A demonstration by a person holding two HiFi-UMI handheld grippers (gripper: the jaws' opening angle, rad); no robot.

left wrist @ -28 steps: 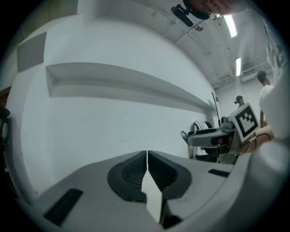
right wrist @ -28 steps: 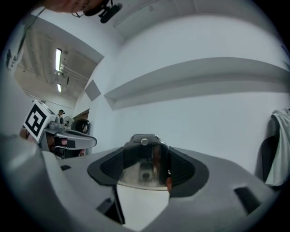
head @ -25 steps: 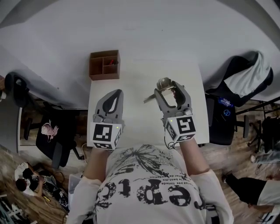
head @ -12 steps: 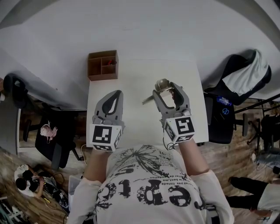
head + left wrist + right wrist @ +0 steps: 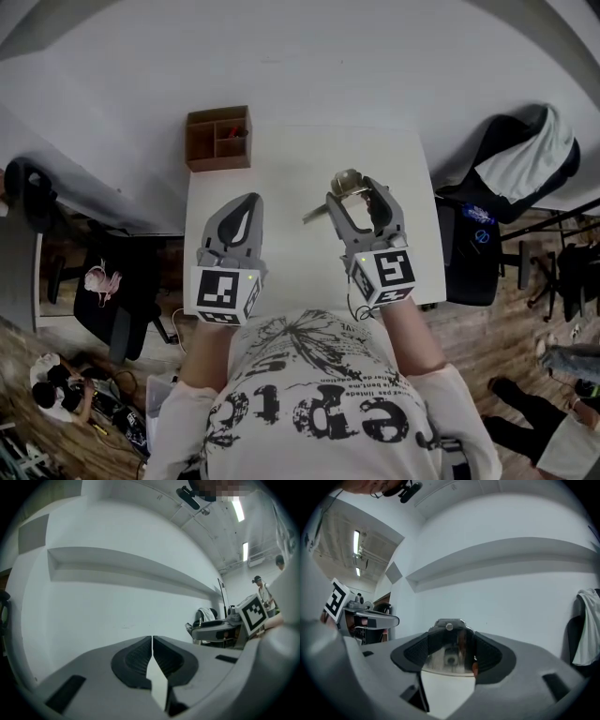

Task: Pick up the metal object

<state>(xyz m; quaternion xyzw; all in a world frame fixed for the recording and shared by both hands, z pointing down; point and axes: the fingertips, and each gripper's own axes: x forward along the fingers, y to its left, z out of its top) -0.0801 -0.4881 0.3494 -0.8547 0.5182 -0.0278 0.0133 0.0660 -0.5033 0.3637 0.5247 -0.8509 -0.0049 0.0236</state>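
Observation:
The metal object (image 5: 343, 187) is a shiny piece with a round end and a flat handle sticking out to the left. My right gripper (image 5: 359, 199) is shut on it and holds it above the white table (image 5: 291, 159). In the right gripper view the metal object (image 5: 449, 644) fills the space between the two dark pads and reflects them. My left gripper (image 5: 241, 214) hovers over the table's left half, its jaws pressed together with nothing between them; the left gripper view shows my left gripper (image 5: 152, 654) with only a thin seam.
A brown wooden box (image 5: 218, 138) with compartments sits at the table's far left corner. A black chair (image 5: 511, 178) draped with a white garment stands to the right. Another dark chair (image 5: 108, 281) stands at the left. A white wall lies ahead.
My right gripper with the metal object has shifted slightly left and nearer. The left gripper has barely moved.

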